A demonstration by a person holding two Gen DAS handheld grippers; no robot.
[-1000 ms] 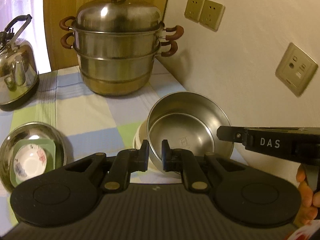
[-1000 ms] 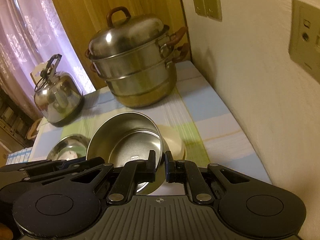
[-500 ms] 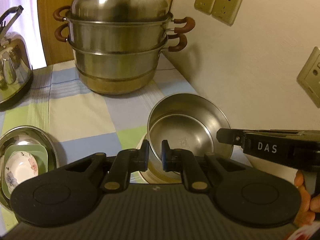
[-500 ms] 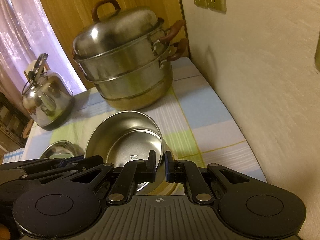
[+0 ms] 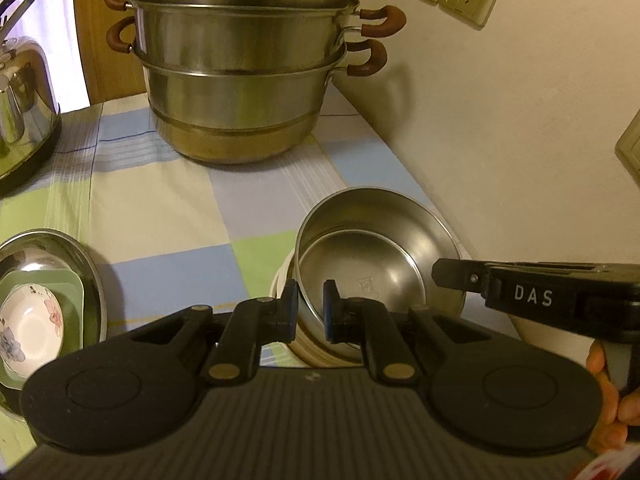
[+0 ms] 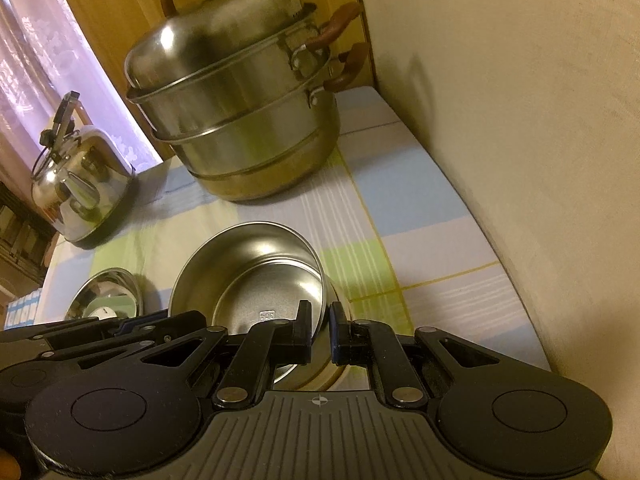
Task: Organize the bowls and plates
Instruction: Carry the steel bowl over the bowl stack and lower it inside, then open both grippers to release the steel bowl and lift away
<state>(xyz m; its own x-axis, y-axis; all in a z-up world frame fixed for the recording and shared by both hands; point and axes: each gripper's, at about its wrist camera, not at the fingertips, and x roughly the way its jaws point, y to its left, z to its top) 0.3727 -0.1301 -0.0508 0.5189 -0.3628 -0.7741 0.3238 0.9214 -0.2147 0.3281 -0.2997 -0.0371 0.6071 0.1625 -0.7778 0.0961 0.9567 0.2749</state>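
A stainless steel bowl (image 5: 372,264) sits inside a cream bowl (image 5: 280,282) on the checked tablecloth, close to the wall. My left gripper (image 5: 310,306) is shut on the steel bowl's near-left rim, one pad inside and one outside. My right gripper (image 6: 321,324) is shut on the same bowl's (image 6: 256,276) right rim. Only a sliver of the cream bowl (image 6: 340,372) shows under it. Each gripper appears in the other's view: the right gripper (image 5: 444,276) and the left gripper (image 6: 120,328). I cannot tell whether the steel bowl rests fully in the cream one.
A tall lidded steamer pot (image 5: 240,80) stands at the back, with a steel kettle (image 5: 20,100) to its left. At the left a steel basin (image 5: 92,276) holds a green square plate (image 5: 52,284) and a flowered bowl (image 5: 28,324). The wall (image 5: 500,140) runs along the right.
Both grippers moved forward and down with the steel bowl, nearer the steamer pot. The steel bowl now covers more of the cream bowl. Both grips are unchanged.
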